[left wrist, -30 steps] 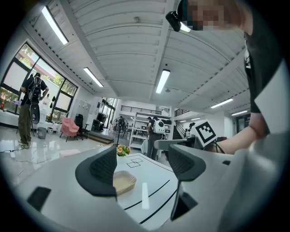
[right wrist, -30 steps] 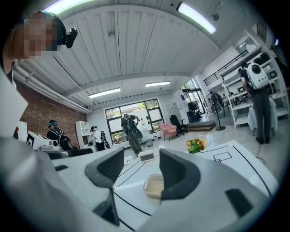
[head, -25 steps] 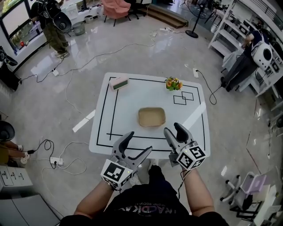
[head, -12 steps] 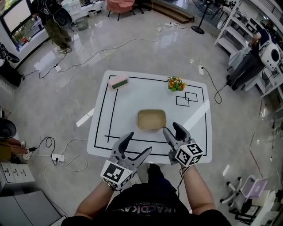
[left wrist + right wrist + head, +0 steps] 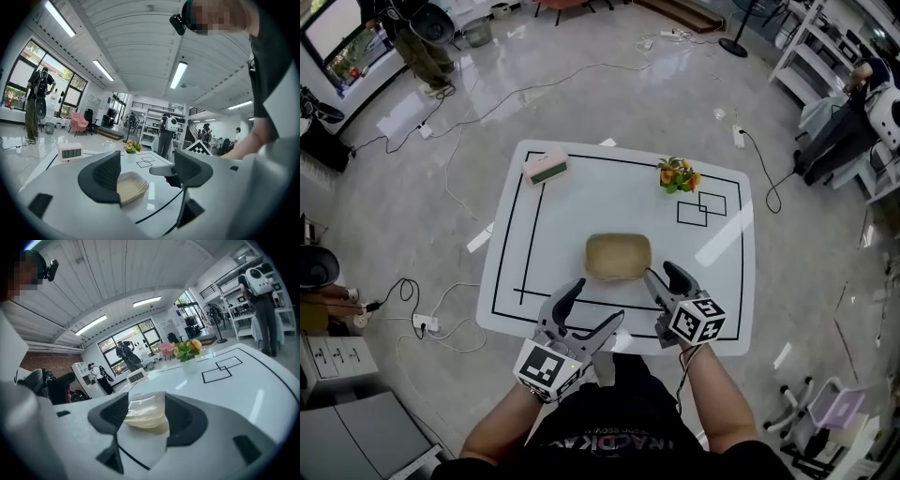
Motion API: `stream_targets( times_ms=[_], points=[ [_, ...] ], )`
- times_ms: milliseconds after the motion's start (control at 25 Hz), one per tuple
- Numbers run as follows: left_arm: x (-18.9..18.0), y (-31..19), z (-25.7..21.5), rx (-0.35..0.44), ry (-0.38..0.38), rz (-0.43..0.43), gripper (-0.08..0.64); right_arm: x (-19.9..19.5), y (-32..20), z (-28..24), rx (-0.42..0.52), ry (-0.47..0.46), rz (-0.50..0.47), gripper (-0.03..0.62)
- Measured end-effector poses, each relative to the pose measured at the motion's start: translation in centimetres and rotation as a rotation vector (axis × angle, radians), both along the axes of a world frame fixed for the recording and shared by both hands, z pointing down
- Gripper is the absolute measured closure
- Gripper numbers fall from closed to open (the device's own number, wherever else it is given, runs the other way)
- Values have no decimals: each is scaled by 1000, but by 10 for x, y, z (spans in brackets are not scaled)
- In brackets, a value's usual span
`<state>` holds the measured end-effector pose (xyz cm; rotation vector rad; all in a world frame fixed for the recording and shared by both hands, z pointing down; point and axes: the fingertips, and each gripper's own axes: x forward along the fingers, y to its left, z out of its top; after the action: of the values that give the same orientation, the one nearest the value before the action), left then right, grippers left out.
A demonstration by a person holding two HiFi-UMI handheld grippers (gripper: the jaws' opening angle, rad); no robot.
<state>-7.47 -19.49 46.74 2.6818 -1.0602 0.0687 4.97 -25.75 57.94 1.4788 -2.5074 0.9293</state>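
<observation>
The left gripper [image 5: 596,302] is wide open and holds nothing; it hovers over the near edge of the white table [image 5: 609,202], and only bare table top shows between its jaws. The right gripper [image 5: 660,272] is also open, a little less wide, and it grips nothing. The beige plastic container [image 5: 618,255] shows in the gap between its jaws, just in front of the tips. If they touch it, I cannot tell.

On the table I count one container near the middle, one small pink clock [image 5: 545,168] at the far left corner, and one little pot of flowers [image 5: 678,174] at the far right. Black lines are drawn on the table top, with two overlapping squares beside the flowers.

The floor [image 5: 581,84] is grey and shiny, with cables lying across it. Farther away there are large windows, white shelves and several people standing.
</observation>
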Motion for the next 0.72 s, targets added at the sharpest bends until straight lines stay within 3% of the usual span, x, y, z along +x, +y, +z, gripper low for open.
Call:
stream_targets(
  times_ms=[720],
  points=[
    [14,-22,21,-67,-20,-28,213,3,-23,59,-200,-149,27,365]
  ],
)
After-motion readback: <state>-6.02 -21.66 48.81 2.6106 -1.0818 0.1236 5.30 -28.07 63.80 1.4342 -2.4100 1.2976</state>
